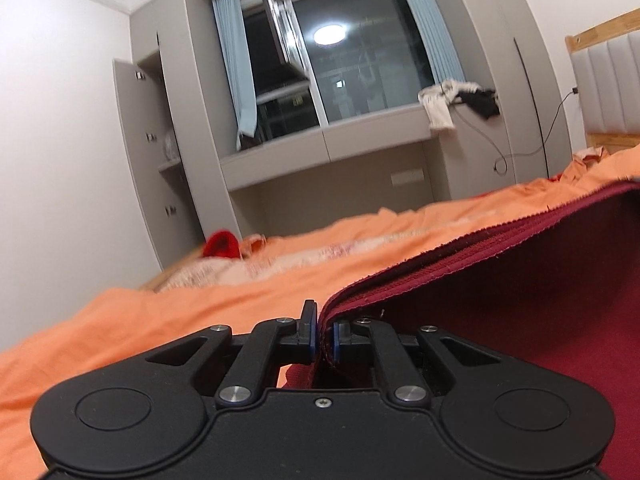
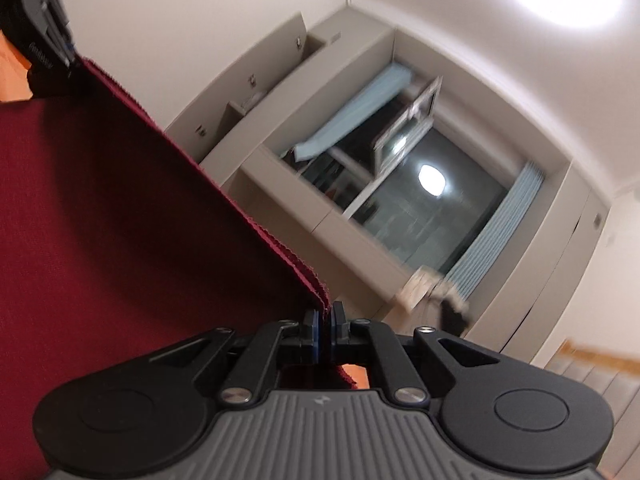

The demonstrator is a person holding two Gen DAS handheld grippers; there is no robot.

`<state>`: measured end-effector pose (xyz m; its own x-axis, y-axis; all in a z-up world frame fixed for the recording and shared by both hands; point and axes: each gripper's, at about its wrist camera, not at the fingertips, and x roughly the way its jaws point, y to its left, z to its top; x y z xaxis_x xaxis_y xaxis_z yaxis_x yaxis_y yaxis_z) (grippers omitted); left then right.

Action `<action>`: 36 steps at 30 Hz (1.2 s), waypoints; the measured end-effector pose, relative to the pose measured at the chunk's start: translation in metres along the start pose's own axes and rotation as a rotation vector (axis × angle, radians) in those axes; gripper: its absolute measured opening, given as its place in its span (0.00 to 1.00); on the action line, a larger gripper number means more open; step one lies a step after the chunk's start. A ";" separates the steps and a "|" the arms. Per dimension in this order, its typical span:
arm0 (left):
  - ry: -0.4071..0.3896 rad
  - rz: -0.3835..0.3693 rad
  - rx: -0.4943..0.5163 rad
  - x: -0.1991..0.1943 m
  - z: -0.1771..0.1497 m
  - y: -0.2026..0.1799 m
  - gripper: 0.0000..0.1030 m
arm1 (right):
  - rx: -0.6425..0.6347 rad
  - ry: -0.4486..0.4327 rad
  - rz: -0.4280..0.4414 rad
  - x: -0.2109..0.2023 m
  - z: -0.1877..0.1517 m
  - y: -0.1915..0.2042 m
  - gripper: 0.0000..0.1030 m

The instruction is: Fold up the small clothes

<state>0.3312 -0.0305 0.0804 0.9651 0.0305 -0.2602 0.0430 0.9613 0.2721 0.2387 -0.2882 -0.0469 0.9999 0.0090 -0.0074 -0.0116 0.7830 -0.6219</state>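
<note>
Tongs (image 1: pixel 325 334) (image 2: pixel 325 326) pinch layered maroon knit cloth (image 1: pixel 520 300) (image 2: pixel 120 220), frayed-edged

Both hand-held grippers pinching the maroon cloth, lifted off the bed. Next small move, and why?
Probably carry the held edge forward and lower it onto the rest of the cloth. The left hand-held gripper and right hand-held gripper each clamp a corner of the maroon garment, its edge stretched between them above the orange bedsheet, with layers already stacked.
</note>
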 end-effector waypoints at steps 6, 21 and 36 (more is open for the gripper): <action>0.113 -0.091 -0.114 0.043 -0.022 0.009 0.12 | 0.042 0.122 0.068 0.018 -0.020 -0.001 0.05; 0.153 -0.134 -0.321 0.057 -0.032 0.044 0.68 | 0.030 0.204 0.105 0.056 -0.017 -0.004 0.05; 0.174 -0.121 -0.419 0.072 -0.020 0.067 0.95 | 0.035 0.227 0.122 0.076 -0.011 -0.013 0.05</action>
<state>0.3984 0.0411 0.0610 0.9003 -0.0777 -0.4283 0.0099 0.9874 -0.1582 0.3146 -0.3048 -0.0481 0.9654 -0.0325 -0.2589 -0.1279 0.8058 -0.5783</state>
